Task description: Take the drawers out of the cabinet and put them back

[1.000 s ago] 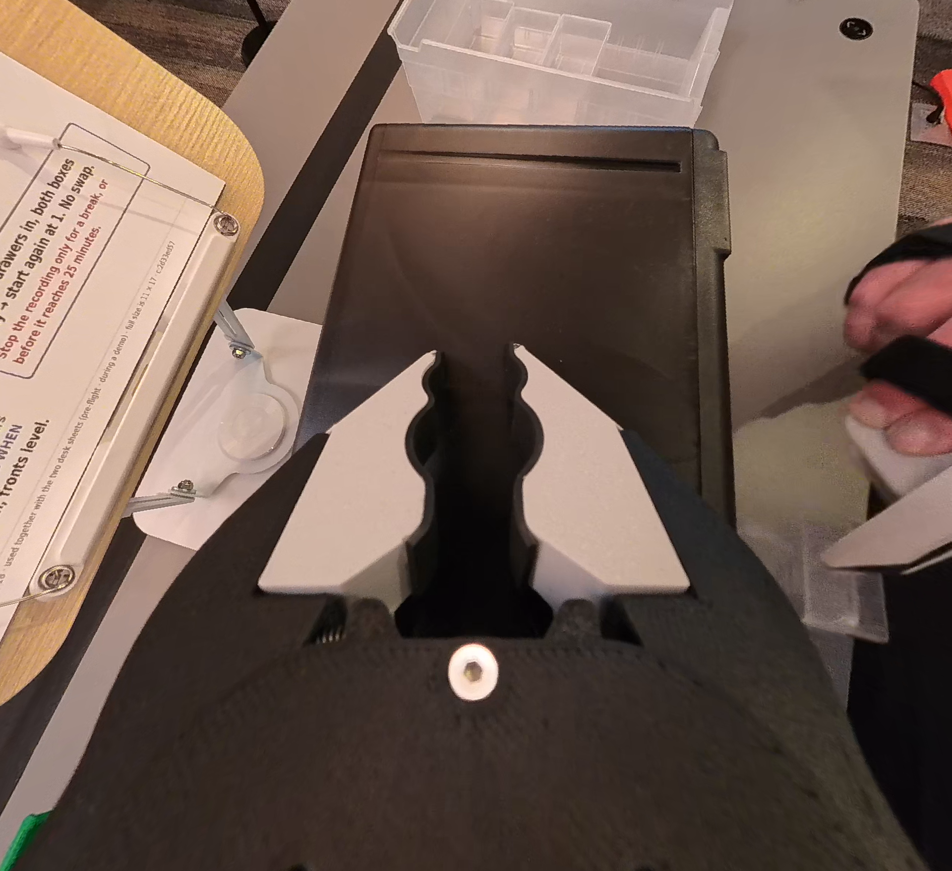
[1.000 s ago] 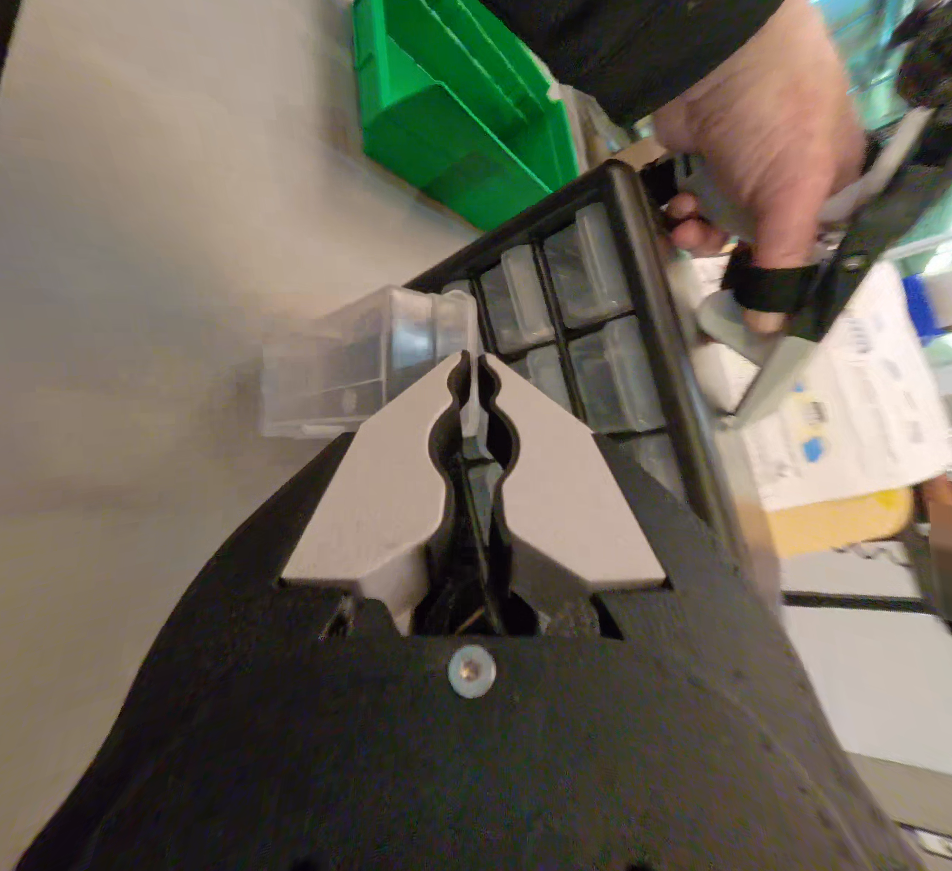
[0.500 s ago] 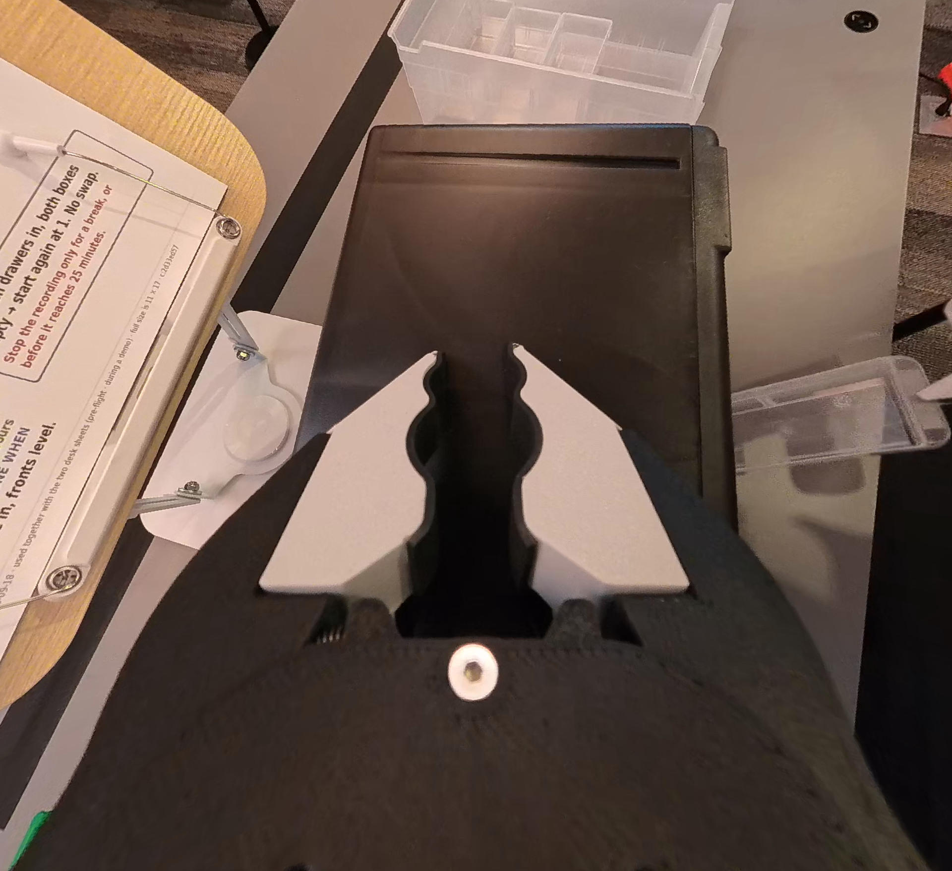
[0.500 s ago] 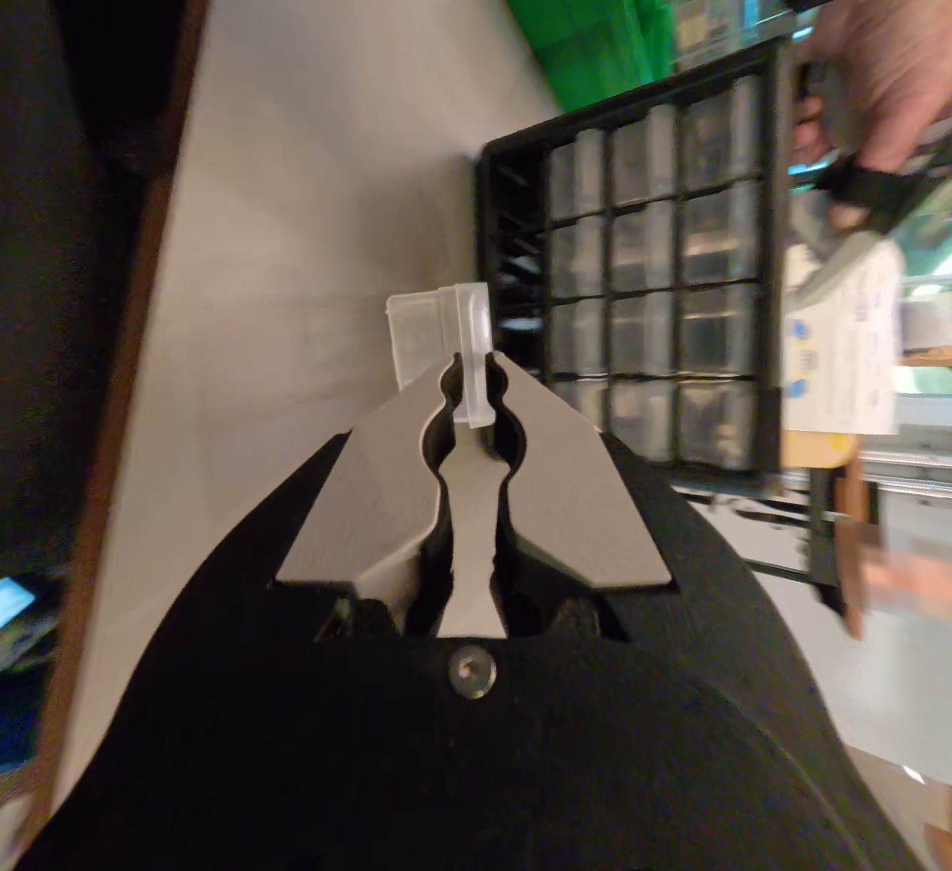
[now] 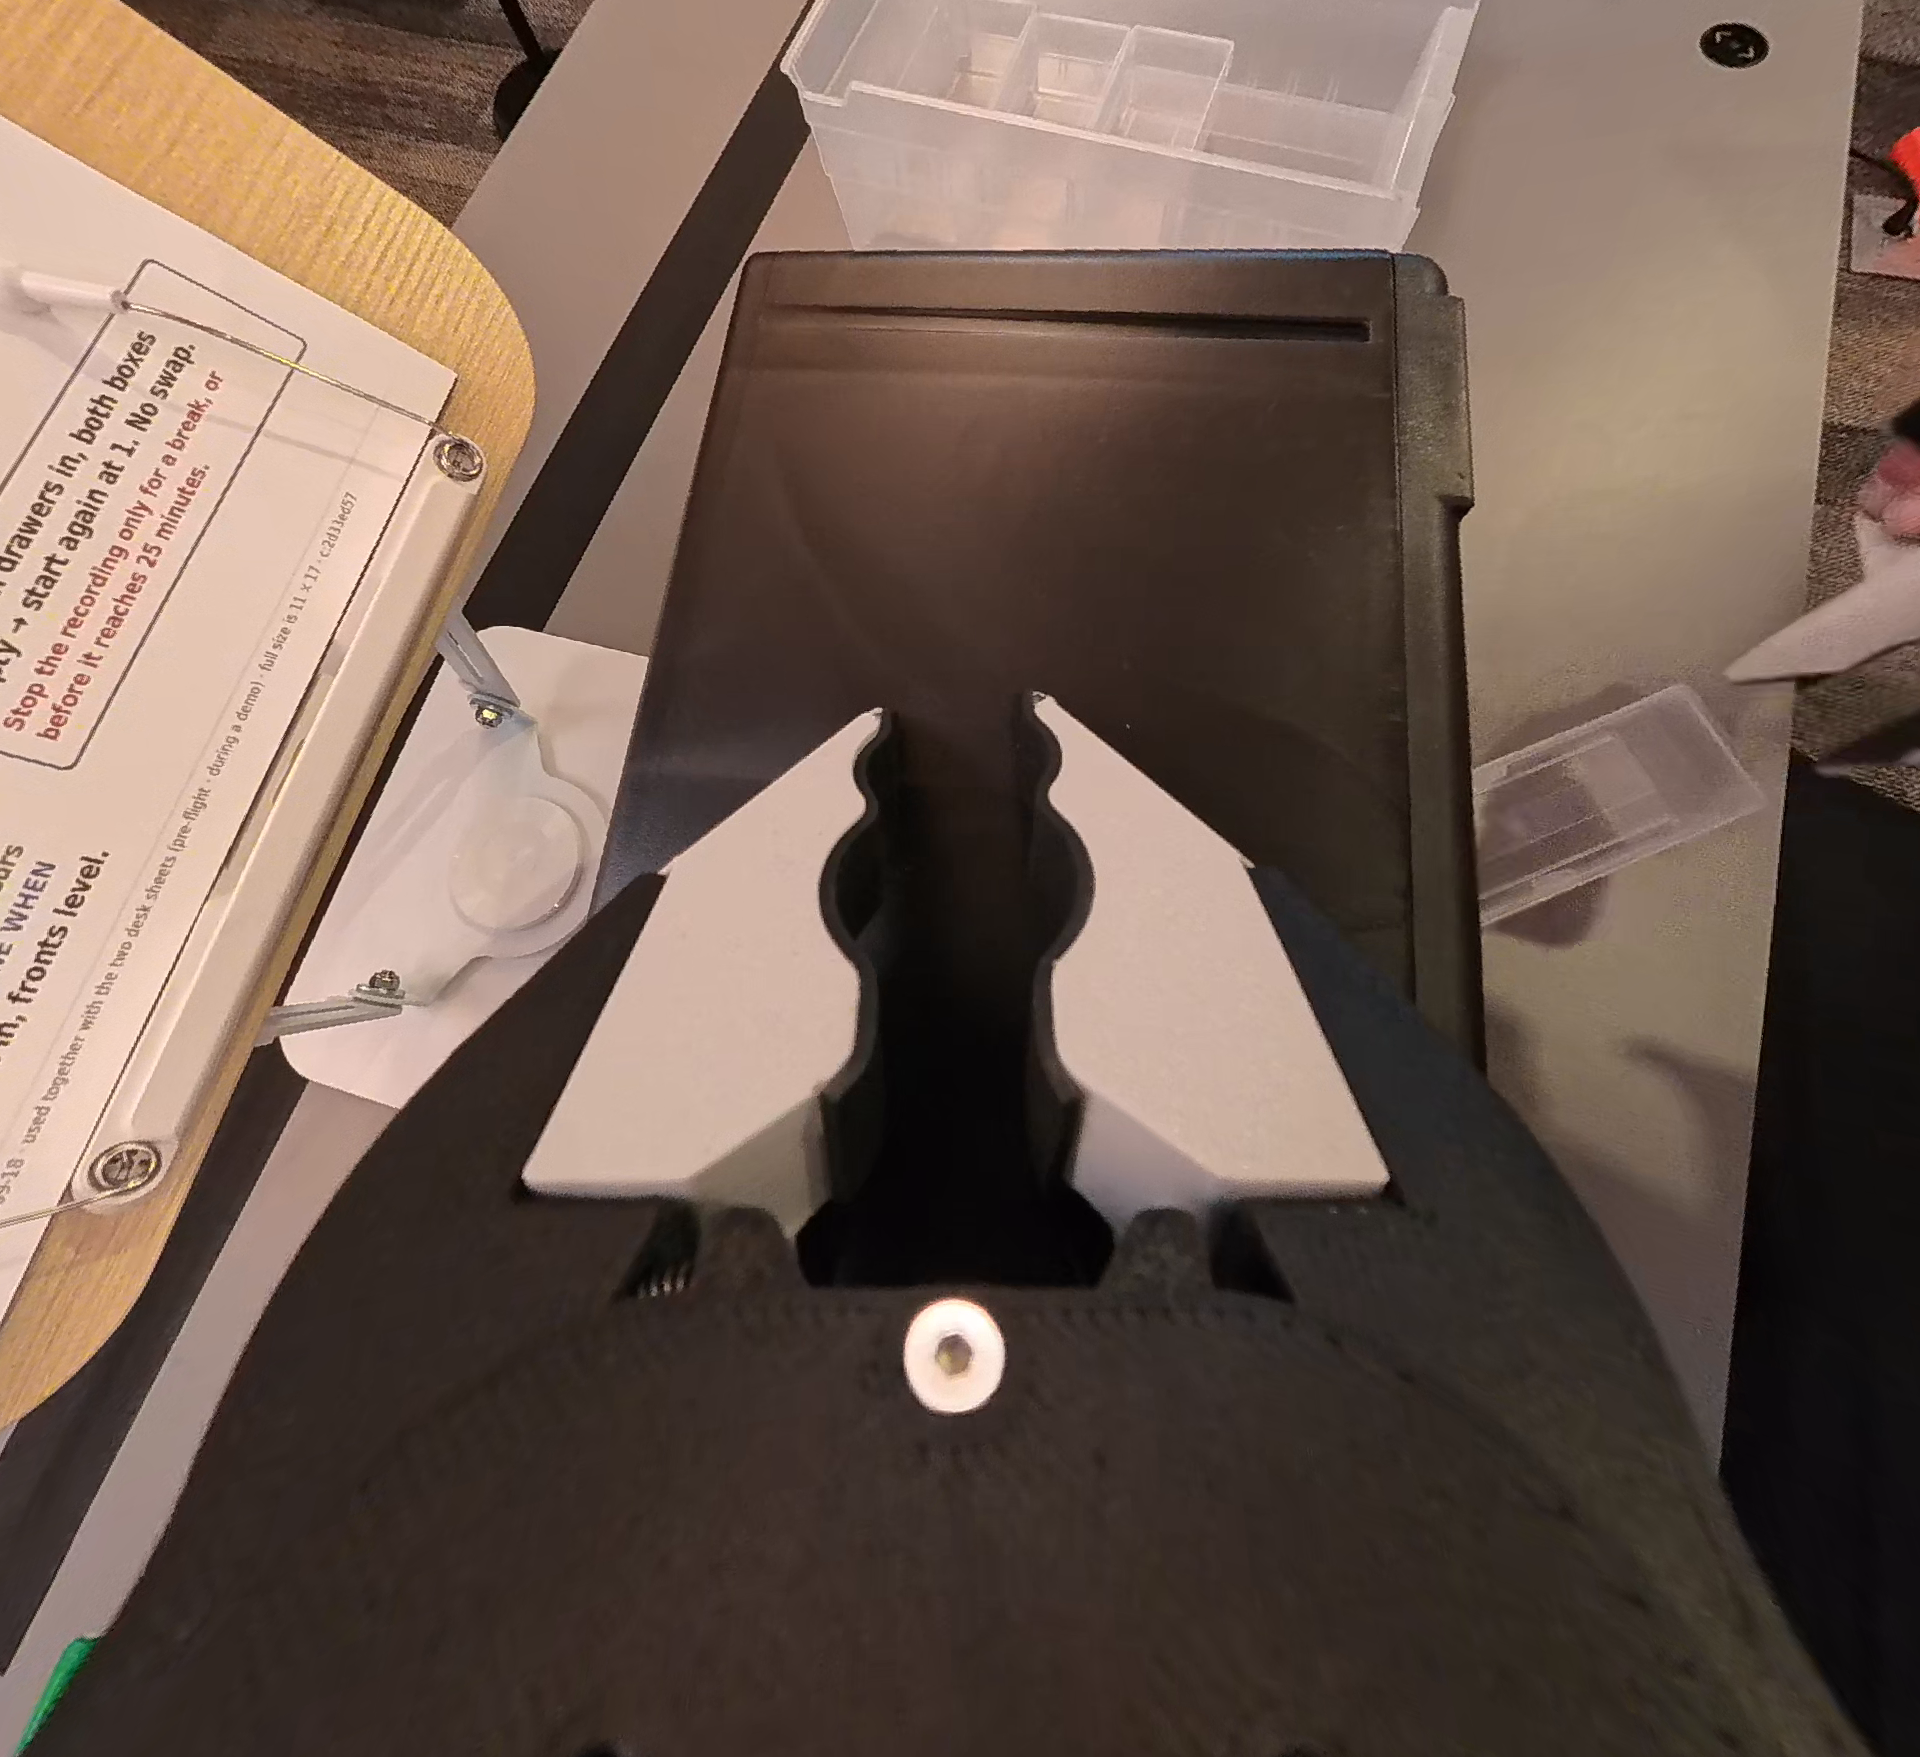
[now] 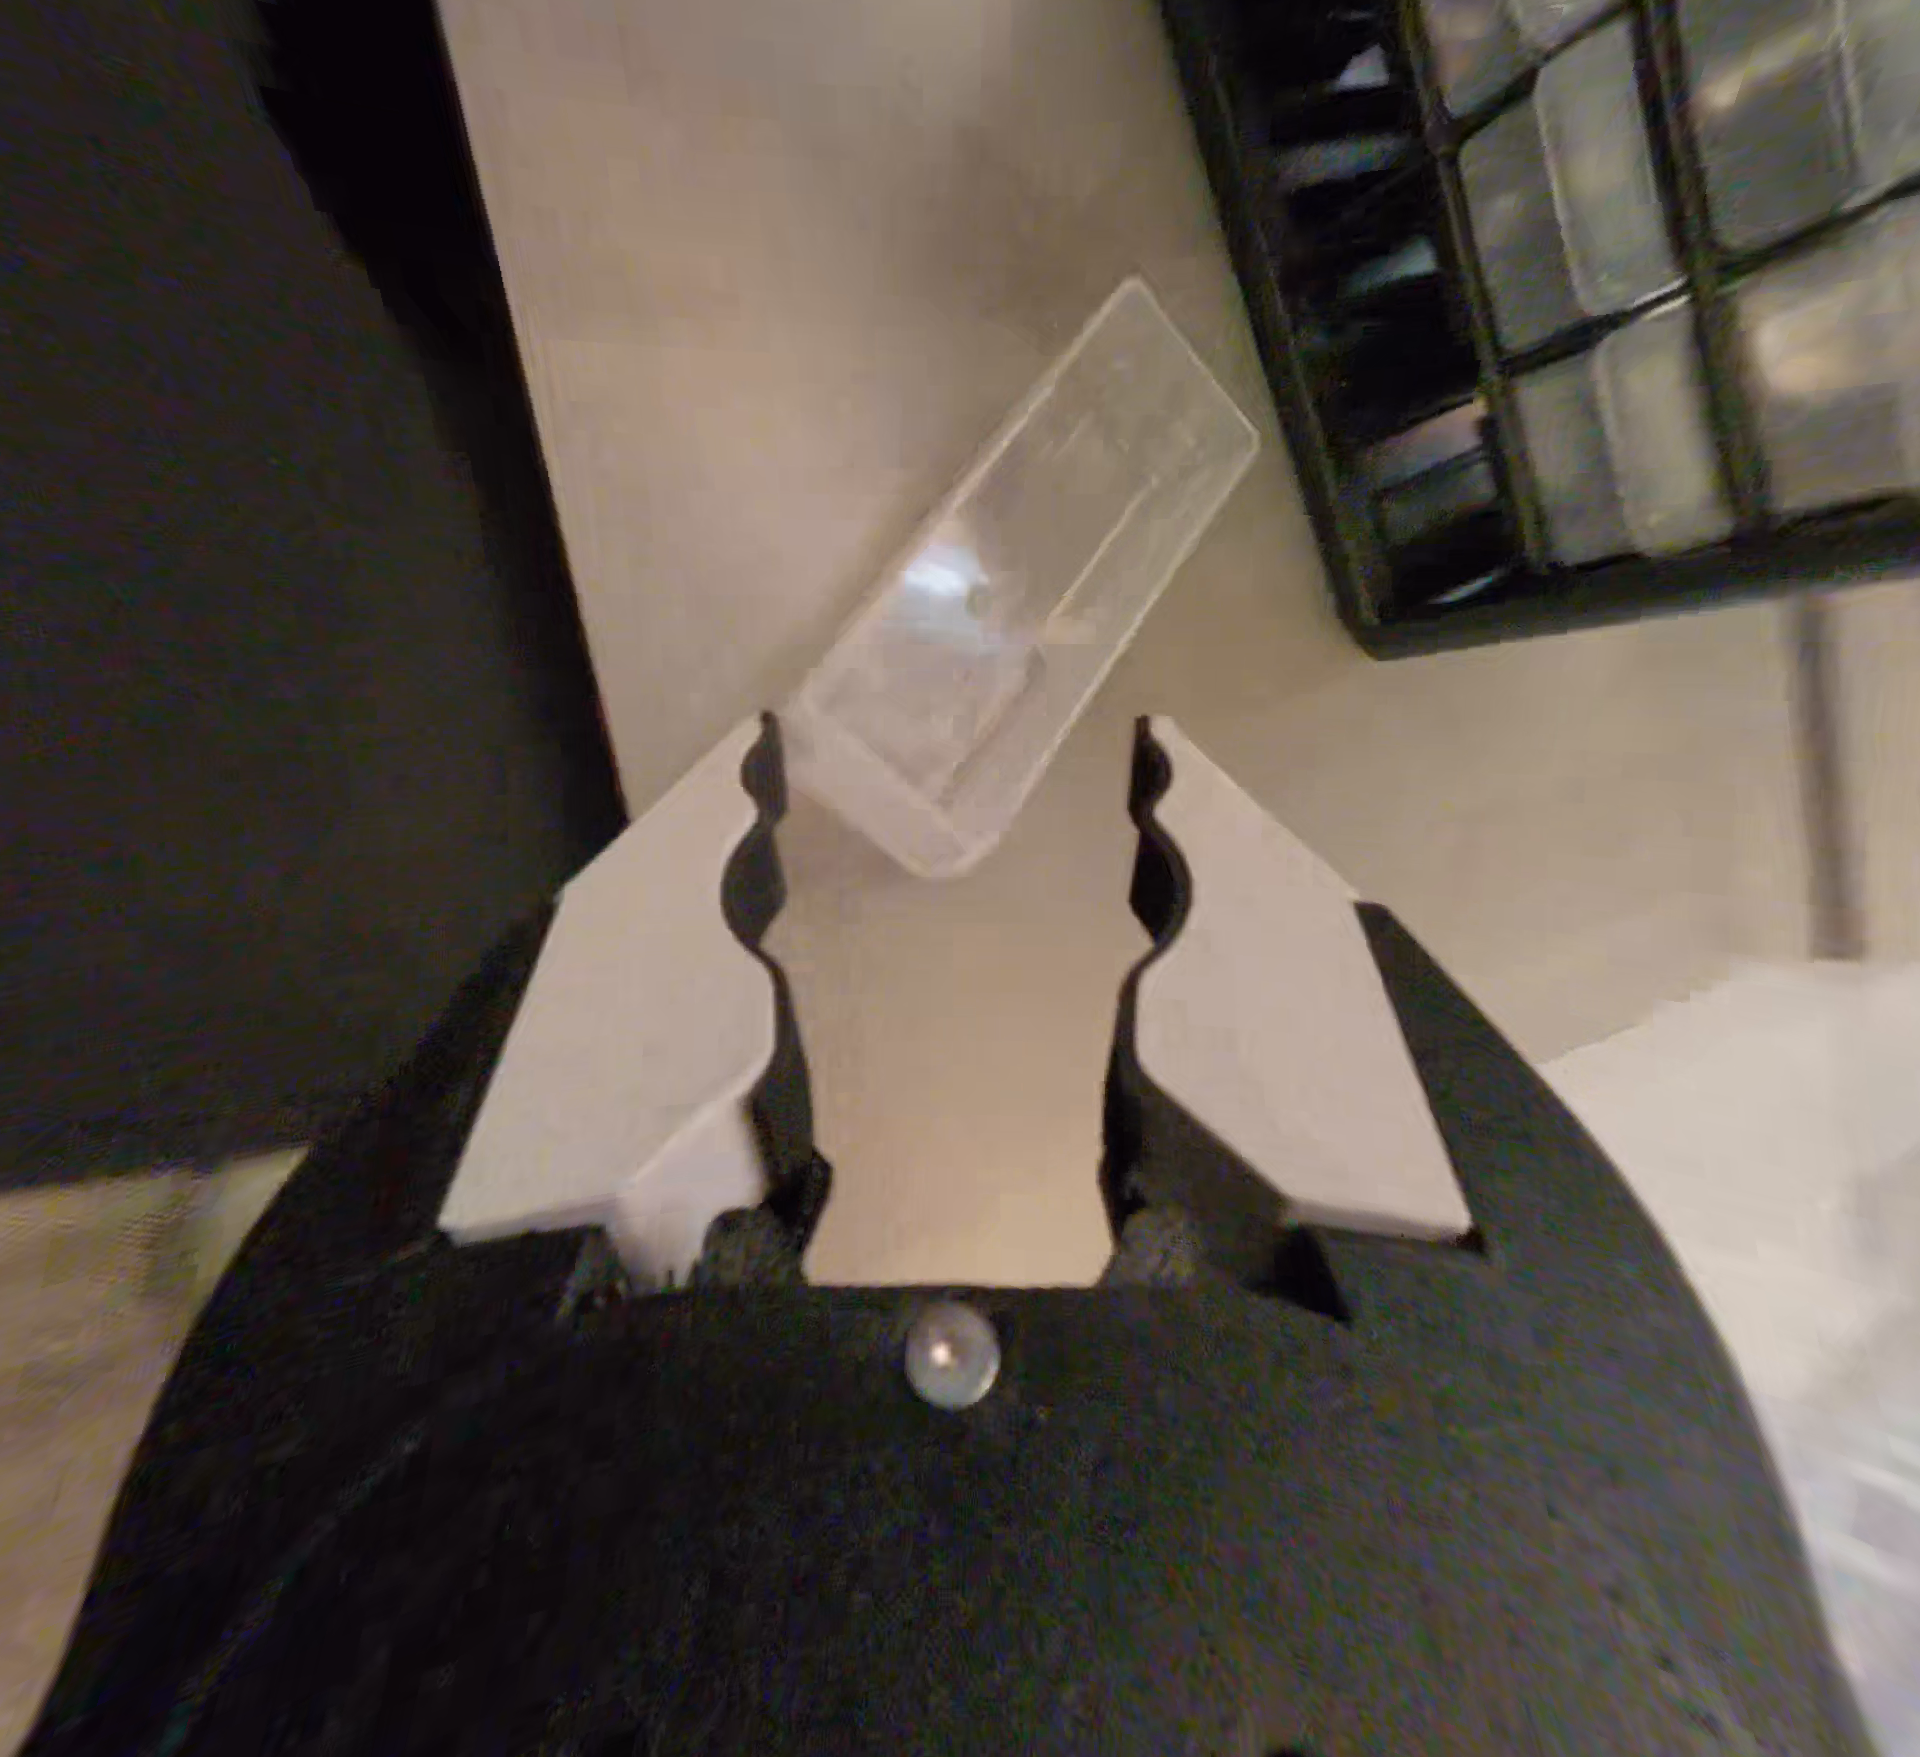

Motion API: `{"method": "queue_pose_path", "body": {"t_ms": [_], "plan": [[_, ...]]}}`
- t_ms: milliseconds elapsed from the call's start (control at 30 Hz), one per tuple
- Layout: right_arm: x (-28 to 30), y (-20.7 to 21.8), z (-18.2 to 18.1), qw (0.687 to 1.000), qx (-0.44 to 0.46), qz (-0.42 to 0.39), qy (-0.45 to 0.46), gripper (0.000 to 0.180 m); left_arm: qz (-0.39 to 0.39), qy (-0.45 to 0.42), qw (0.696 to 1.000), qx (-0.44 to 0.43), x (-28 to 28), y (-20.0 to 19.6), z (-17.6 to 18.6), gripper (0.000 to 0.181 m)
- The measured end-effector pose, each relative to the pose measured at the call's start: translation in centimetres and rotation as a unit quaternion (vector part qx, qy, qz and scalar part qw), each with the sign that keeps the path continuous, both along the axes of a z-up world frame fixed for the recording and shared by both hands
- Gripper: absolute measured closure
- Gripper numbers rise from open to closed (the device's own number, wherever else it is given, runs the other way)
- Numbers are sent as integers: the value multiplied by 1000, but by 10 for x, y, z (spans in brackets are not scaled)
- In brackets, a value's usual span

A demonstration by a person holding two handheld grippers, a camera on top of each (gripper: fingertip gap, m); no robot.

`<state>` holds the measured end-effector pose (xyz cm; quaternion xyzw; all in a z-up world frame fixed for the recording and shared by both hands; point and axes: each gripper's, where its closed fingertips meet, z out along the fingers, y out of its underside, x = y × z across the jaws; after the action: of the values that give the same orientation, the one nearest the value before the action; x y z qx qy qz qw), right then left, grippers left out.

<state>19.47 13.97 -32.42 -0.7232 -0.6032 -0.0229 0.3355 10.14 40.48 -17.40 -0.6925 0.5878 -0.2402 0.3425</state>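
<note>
The black cabinet [image 5: 1060, 502] stands on the grey table, seen from above in the left wrist view. My left gripper [image 5: 958, 710] hovers over its top, open a little and empty. In the right wrist view the cabinet's front [image 6: 1621, 585] shows at upper right, with clear drawers in its grid and the left column of slots dark. A small clear drawer [image 6: 1029, 585] lies flat on the table, tilted, just beyond my right gripper [image 6: 954, 731], which is open and empty. The same drawer [image 5: 1610, 803] shows to the right of the cabinet in the left wrist view.
A large clear bin [image 5: 1143, 45] holding several small drawers stands behind the cabinet. A wooden table with a printed sheet in a clear holder [image 5: 156, 616] is at the left. The grey table's edge [image 6: 499, 357] meets a dark area left of the drawer.
My right gripper drew the small drawer away from the cabinet, brought it down to the table, then opened and let it go. The left gripper has not moved.
</note>
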Motion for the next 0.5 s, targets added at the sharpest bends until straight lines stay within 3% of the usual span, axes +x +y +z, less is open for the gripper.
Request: {"method": "queue_pose_path", "body": {"t_ms": [33,133,267,400,500], "plan": [[-10,5,4,998,-40,-36,40,111,0,0,1000,-1,0,0,0,159],[-23,27,-12,980,-138,-128,65,88,0,0,1000,-1,0,0,0,159],[-30,51,-52,969,-187,-163,16,81,2,0,1000,0,0,0,0,159],[-32,47,-65,944,-277,-179,6,103,2,-1,1000,-2,0,0,0,159],[-27,46,-65,947,-281,-157,-16,110,1,0,1000,-1,0,0,0,159]]}}
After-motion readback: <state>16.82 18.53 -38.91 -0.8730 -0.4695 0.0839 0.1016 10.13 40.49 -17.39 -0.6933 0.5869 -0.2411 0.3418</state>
